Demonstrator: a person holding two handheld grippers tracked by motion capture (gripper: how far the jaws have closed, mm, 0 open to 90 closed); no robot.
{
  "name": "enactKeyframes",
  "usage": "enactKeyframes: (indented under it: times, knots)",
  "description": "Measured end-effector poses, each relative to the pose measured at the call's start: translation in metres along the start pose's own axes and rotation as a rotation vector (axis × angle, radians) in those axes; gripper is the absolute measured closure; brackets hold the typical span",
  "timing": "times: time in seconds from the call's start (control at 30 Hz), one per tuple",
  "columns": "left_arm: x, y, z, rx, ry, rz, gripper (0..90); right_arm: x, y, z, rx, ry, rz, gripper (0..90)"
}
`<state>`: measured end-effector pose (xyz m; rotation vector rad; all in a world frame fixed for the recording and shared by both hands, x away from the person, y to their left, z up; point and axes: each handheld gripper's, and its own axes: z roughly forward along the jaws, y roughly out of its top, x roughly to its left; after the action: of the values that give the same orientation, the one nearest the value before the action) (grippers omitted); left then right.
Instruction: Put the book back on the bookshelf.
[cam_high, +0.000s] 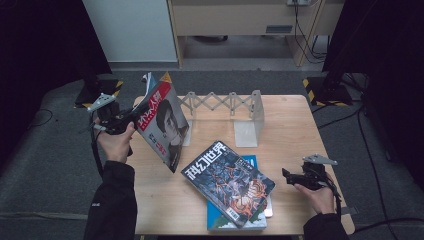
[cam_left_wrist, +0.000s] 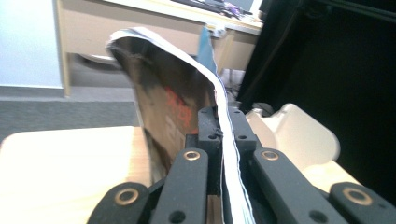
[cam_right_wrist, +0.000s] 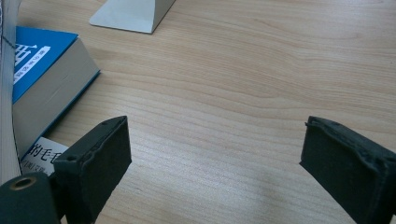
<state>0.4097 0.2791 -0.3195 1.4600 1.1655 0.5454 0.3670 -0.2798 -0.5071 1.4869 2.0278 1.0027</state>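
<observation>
Grey carpet surrounds a pale wooden table (cam_high: 295, 125), with dark curtains to either side and light cabinets at the back. Along the table's far edge stands an expanding metal book rack (cam_high: 235, 107) — its accordion bars stretch between upright end plates, and the slots I can see between them hold nothing. Bare wood lies open in front of the rack's right plate and across the whole right third of the table, out to the right edge.

At the left edge, the left gripper (cam_high: 122, 122) has its jaws clamped on a magazine (cam_high: 162, 122) with a face on its cover. The magazine is lifted off the table and tilted, its upper corner near the rack's left end and its lower corner hanging over the wood. In the left gripper view the thin pages (cam_left_wrist: 224, 135) run up between the two black jaws, pinched tight and curling over at the top.

Near the front edge, a second magazine (cam_high: 225, 180) with a dark, orange-marked cover lies slanted on top of a blue book (cam_high: 235, 222).

The right gripper (cam_high: 290, 177) rests low over the wood just right of that stack — jaws spread wide, with bare tabletop between the pads (cam_right_wrist: 100, 149).
</observation>
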Motion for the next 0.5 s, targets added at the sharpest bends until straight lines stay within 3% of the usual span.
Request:
enactKeyframes:
  times: [0.23,0.37,0.5]
  knots:
    - [0.009,-0.002,0.01,-0.01,0.103,0.024,86.4,0.0,0.0,0.001,0.007,-0.002,0.0,8.7]
    - [0.005,-0.005,0.017,-0.023,0.148,0.065,86.4,0.0,0.0,0.001,0.006,-0.002,0.0,8.7]
    - [0.0,-0.008,0.025,-0.039,0.19,0.08,86.4,0.0,0.0,0.001,0.009,-0.002,-0.007,8.7]
